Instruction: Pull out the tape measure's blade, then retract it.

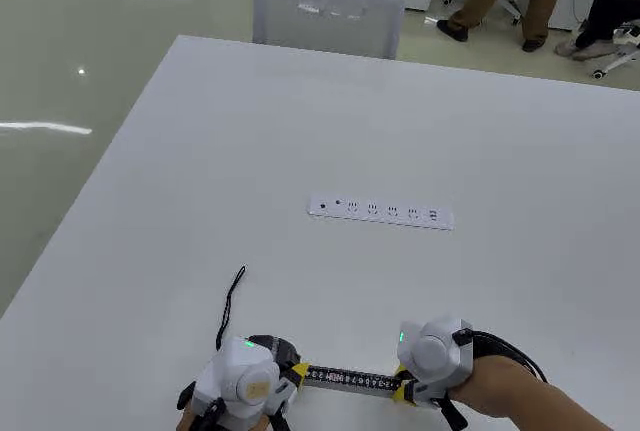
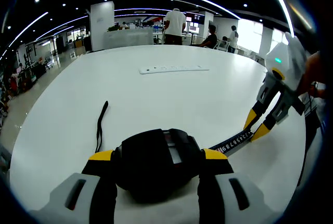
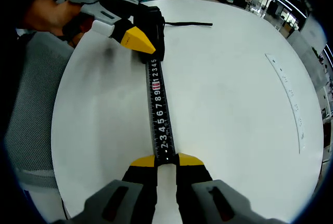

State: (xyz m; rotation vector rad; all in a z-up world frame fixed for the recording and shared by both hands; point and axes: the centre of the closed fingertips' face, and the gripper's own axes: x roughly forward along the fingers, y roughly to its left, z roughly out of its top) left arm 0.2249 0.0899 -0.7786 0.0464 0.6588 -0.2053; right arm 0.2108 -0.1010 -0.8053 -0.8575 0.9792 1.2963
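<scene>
The black rounded tape-measure case (image 2: 156, 164), at the white table's (image 1: 300, 131) six o'clock edge, is clamped by the left gripper (image 1: 292, 373). Its black numbered blade (image 3: 157, 104), extended toward three o'clock, is pinched by the right gripper (image 3: 166, 159). More pulling seems needed before retraction.

I see a white table (image 1: 200, 151) with a plain top. A white power strip (image 1: 380, 212) lies flat near the middle, well apart from everything else. By the near edge sits the black tape (image 2: 156, 161), and its black strap (image 1: 230, 306) trails loose across the top toward the strip. The blade (image 3: 157, 109) stretches from the tape along the near edge, low over the surface. I can't tell whether it touches.
</scene>
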